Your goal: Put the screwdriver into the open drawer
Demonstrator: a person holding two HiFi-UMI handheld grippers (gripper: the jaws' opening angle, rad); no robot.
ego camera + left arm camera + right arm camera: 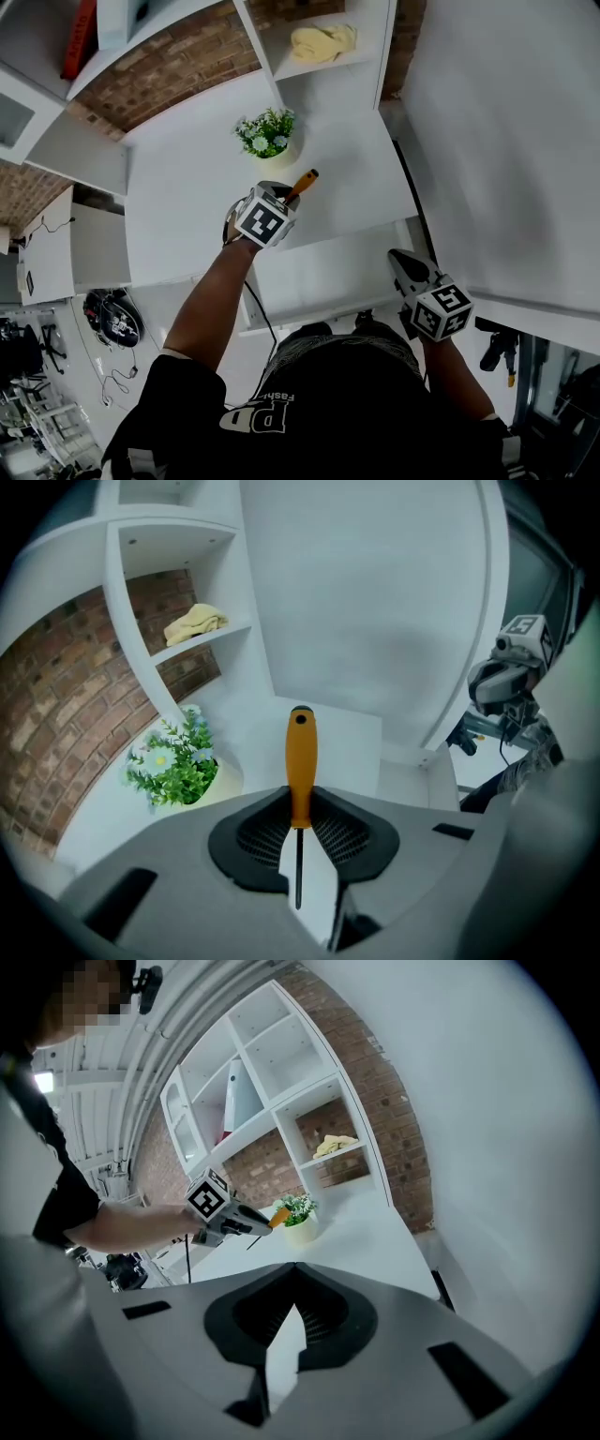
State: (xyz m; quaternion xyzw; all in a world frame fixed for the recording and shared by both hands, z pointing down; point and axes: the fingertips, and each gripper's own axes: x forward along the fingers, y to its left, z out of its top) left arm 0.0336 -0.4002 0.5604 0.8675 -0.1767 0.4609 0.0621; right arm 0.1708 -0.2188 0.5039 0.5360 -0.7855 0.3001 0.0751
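Note:
The screwdriver [302, 184] has an orange handle and a thin dark shaft. My left gripper [274, 204] is shut on it above the white desk, handle pointing away towards the plant. In the left gripper view the pads pinch the screwdriver [301, 759] where handle meets shaft. The right gripper view shows that same left gripper [251, 1226] with the orange handle [279, 1215] sticking out. The open white drawer [323, 274] is pulled out below the desk's near edge. My right gripper [401, 262] hangs to the drawer's right, shut with nothing in it [295, 1283].
A small potted plant [268, 134] with white flowers stands on the desk [178, 197] just beyond the screwdriver. A yellow cloth [322, 42] lies on a white shelf at the back. Brick wall shows behind the shelves. A white wall [506, 141] runs along the right.

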